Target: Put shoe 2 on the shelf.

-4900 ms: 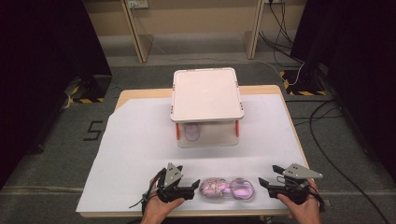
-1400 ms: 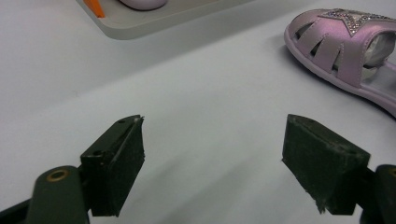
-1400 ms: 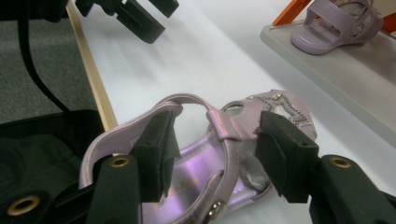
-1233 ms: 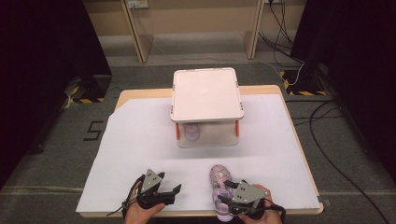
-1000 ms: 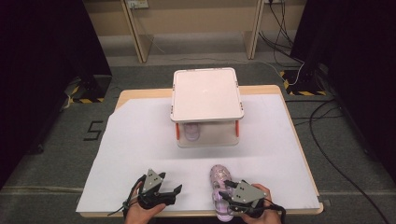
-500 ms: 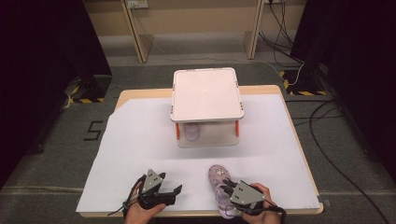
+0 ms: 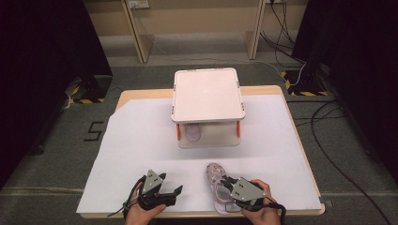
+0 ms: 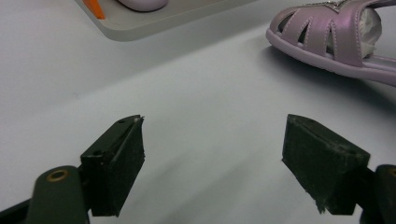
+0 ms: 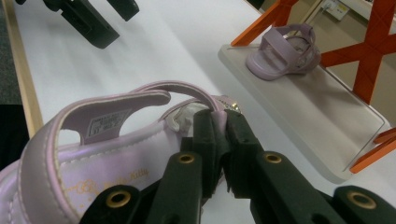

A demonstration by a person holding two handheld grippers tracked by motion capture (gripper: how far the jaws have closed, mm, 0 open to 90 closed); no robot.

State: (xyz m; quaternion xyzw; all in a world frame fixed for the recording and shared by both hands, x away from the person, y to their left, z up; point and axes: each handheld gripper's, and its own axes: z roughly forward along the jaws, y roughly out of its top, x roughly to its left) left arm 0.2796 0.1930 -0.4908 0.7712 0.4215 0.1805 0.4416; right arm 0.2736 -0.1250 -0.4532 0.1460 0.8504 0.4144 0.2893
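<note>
A lilac child's sandal (image 7: 216, 180) lies on the white paper near the table's front edge, toe pointing away from the person. My right gripper (image 7: 226, 185) sits over its heel half. In the right gripper view its jaws have just been closing and are pinched on the sandal's (image 9: 116, 140) upper by the buckle, so the right gripper (image 9: 217, 122) is shut on it. My left gripper (image 7: 176, 192) rests to the left, open. Its pads (image 8: 116, 158) hover over bare paper, and the sandal (image 8: 336, 37) lies beyond them. A second lilac sandal (image 7: 192, 132) stands on the rack's lower shelf.
A small rack with a white top (image 7: 208, 93), orange legs (image 9: 369, 56) and a pale lower tray (image 9: 303, 107) stands mid-table. White paper (image 7: 141, 140) covers the wooden table (image 7: 126, 96). Cables (image 7: 328, 140) run over the floor at the right.
The sandal lay crosswise between the grippers; it now points away from the person. My right gripper has come in over it and closed on its upper. The left gripper has drawn back leftward.
</note>
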